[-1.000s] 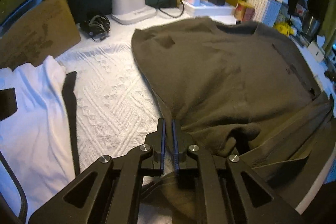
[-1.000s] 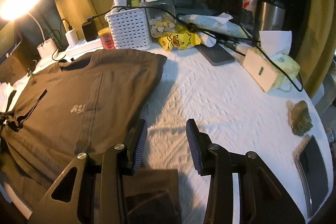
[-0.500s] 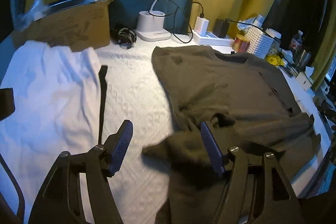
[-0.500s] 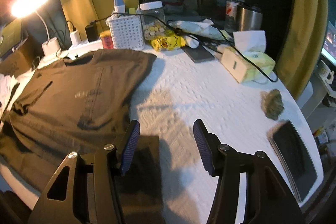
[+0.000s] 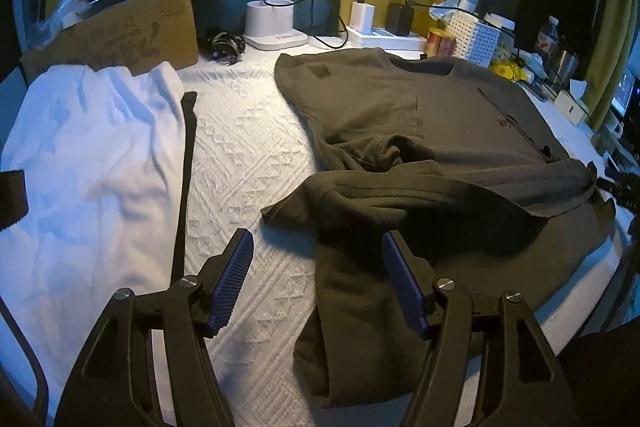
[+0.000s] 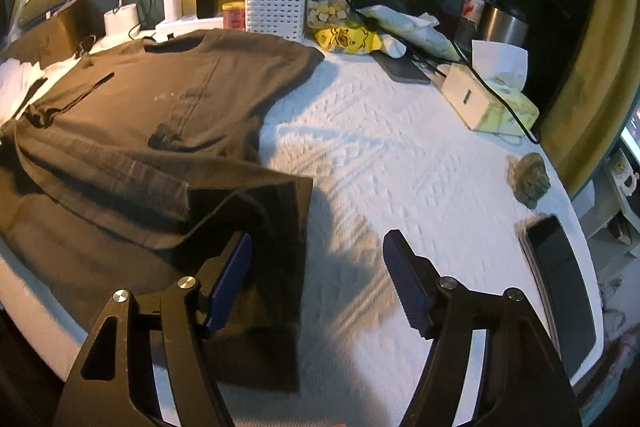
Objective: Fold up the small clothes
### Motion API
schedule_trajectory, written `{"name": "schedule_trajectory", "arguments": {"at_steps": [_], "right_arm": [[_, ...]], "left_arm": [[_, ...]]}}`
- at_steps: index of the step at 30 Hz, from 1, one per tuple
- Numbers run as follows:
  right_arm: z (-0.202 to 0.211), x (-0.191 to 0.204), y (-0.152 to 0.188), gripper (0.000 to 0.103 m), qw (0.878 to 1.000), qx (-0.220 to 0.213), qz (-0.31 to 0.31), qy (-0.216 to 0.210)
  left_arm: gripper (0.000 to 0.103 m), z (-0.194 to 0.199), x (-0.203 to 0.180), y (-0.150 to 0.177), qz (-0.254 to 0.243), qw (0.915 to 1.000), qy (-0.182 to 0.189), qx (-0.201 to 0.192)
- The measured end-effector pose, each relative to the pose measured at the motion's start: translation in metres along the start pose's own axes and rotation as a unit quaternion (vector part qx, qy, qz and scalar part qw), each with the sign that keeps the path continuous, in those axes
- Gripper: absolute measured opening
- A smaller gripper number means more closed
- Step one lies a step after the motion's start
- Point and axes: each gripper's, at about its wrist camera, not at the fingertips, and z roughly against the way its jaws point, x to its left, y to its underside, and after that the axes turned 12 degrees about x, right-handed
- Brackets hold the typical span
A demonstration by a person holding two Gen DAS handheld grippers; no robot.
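Note:
A dark olive T-shirt (image 5: 420, 131) lies on the white textured cover (image 5: 248, 147), its lower part folded up in a loose band across the body. The same T-shirt (image 6: 160, 99) fills the left of the right wrist view, its hem corner near my fingers. My left gripper (image 5: 316, 259) hangs open above the shirt's near left edge, nothing between its blue pads. My right gripper (image 6: 316, 259) is open and its jaws are still opening, over the shirt's right hem corner and bare cover, gripping nothing. A white garment (image 5: 92, 163) lies at the left.
A cardboard box (image 5: 120, 31), lamp base (image 5: 272, 27), chargers and a white basket (image 6: 276, 3) line the back. A tissue box (image 6: 488, 99), phone (image 6: 404, 71), dark tablet (image 6: 560, 275) and a small olive lump (image 6: 528, 179) sit at the right. The table edge runs close in front.
My left gripper let go of the shirt, opened wide and pulled back toward the near edge. My right gripper widened further and drew back; the shirt's folded band now lies across its body.

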Motion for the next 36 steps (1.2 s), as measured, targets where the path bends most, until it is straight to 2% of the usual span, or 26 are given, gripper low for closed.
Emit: {"name": "schedule_trajectory", "arguments": {"at_steps": [6,8,10,11,12,14,16,20,25,29,32,34,36], "right_arm": [[-0.014,0.006,-0.013,0.070,1.000,0.006,0.013,-0.027],[-0.017,0.005,-0.017,0.057,0.999,0.003,0.010,-0.040],[-0.018,0.006,-0.021,0.051,0.999,-0.001,0.008,-0.046],[-0.019,0.006,-0.022,0.043,0.999,-0.002,0.009,-0.050],[-0.020,0.007,-0.024,0.037,0.999,-0.003,0.010,-0.052],[-0.022,0.008,-0.026,0.019,0.999,-0.004,0.013,-0.052],[-0.023,0.009,-0.026,0.012,0.999,-0.004,0.015,-0.052],[-0.023,0.004,-0.027,0.009,0.999,-0.011,-0.002,-0.048],[-0.018,-0.008,-0.028,0.009,0.998,-0.018,-0.039,-0.044],[-0.012,-0.010,-0.027,0.009,0.998,-0.024,-0.048,-0.041],[-0.007,-0.011,-0.026,0.009,0.997,-0.028,-0.055,-0.038],[-0.003,-0.010,-0.026,0.009,0.997,-0.032,-0.056,-0.036],[0.002,-0.009,-0.026,0.009,0.997,-0.038,-0.056,-0.034]], "left_arm": [[0.066,-0.006,-0.002,-0.007,-0.012,0.9999,-0.003,0.002],[0.066,-0.008,-0.004,-0.011,-0.019,0.9998,-0.001,0.001],[0.066,-0.014,-0.005,-0.016,-0.023,0.9997,-0.004,0.008],[0.066,-0.017,-0.003,-0.019,-0.018,0.9998,-0.001,0.011],[0.066,-0.018,0.000,-0.021,-0.011,0.9998,0.005,0.013],[0.066,-0.018,0.008,-0.022,0.007,0.9996,0.023,0.016],[0.066,-0.014,0.013,-0.021,0.015,0.9992,0.033,0.014],[0.066,-0.011,0.020,-0.014,-0.001,0.9997,0.012,0.022],[0.066,-0.019,0.033,-0.013,0.005,0.9996,-0.004,0.028],[0.066,-0.032,0.023,-0.020,-0.035,0.9990,-0.015,0.023],[0.066,-0.041,0.021,-0.026,-0.045,0.9987,-0.014,0.018],[0.059,-0.045,0.021,-0.029,-0.044,0.9989,-0.007,0.016],[0.037,-0.049,0.019,-0.031,-0.049,0.9985,0.010,0.021]]}}
